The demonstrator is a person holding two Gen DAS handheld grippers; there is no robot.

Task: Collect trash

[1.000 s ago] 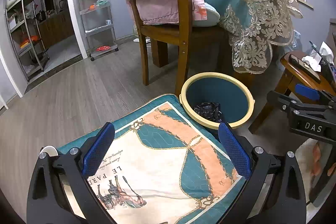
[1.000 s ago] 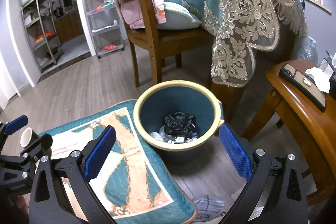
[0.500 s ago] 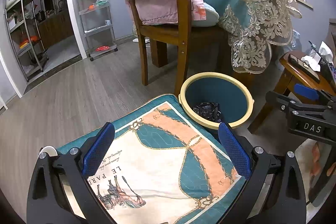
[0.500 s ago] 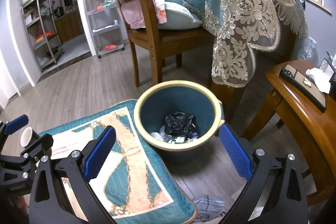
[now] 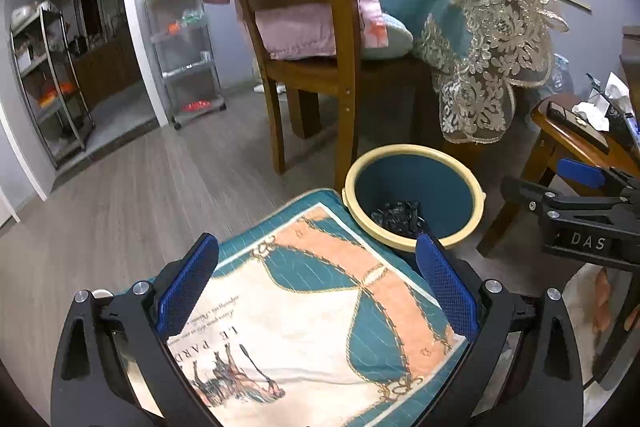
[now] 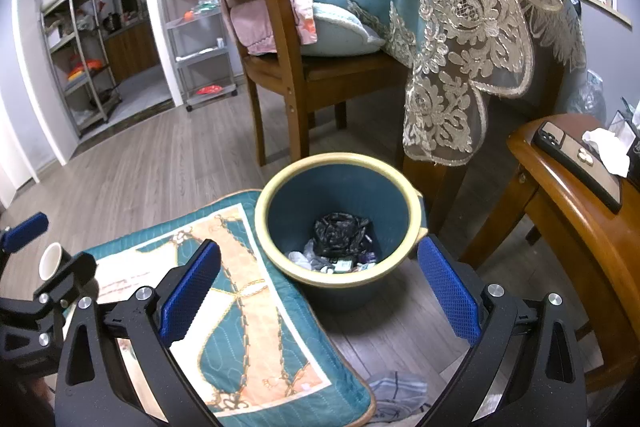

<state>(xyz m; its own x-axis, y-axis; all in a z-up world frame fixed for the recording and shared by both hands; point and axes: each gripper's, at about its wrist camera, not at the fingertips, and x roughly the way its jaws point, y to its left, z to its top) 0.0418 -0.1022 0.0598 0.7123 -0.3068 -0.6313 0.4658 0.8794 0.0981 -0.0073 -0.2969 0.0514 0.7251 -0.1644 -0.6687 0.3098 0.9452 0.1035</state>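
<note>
Here, left gripper (image 5: 316, 283) spread wide, blue pads holding nothing, poised over a teal printed cushion (image 5: 304, 315). Right gripper (image 6: 320, 283) likewise spread and empty, hanging just near of a teal bin (image 6: 338, 163) with a cream rim. Inside the bin, trash: a crumpled black bag (image 6: 340, 233) atop pale scraps and small wrappers. Cushion corner touching the bin's left side; at the cushion's near-left edge, a white cup (image 6: 50, 261), partly hidden behind the left tool. On the floor near the bin, a grey rag (image 6: 398, 393). Beyond the bin, a wooden chair (image 6: 276, 67) draped with pink cloth, and a lace-edged teal tablecloth (image 6: 460, 39) hanging down far right. Close on the right, a wooden side table (image 6: 568, 211) carrying a phone (image 6: 576, 157) and a crumpled tissue (image 6: 608, 149).
</note>
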